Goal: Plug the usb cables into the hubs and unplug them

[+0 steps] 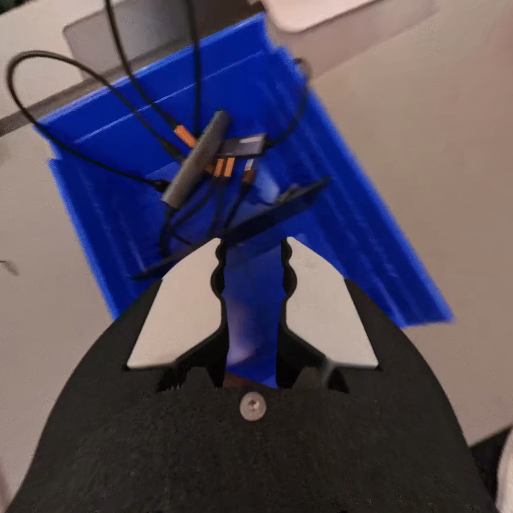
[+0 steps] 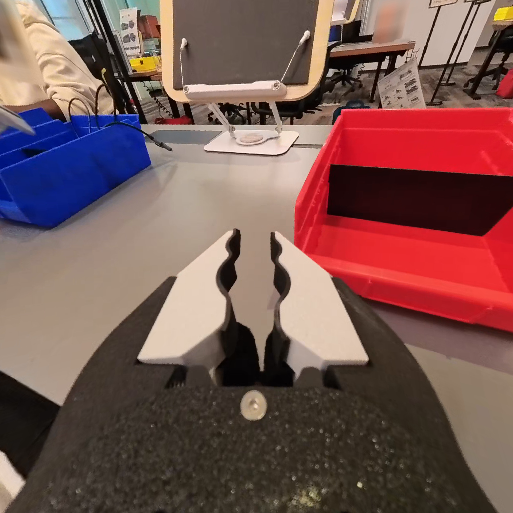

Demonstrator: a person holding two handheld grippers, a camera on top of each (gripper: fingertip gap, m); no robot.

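Glossy plastic red bin (image 2: 388, 277) and blue bin (image 2: 75, 177) on a smooth matt table (image 2: 194, 200); cables (image 1: 55, 138) probably rubber-sheathed.

Left gripper (image 1: 252, 244) is pointing steeply downward, its jaws sitting apart with a clear gap and nothing pinched between them. That view is pretty blurry, so finer detail is a no-go. Right gripper (image 2: 255, 236) is pointing forward and roughly level, fingers (image 2: 194, 299) also sitting apart, gap narrow, nothing between the wavy black pads (image 2: 280, 274).
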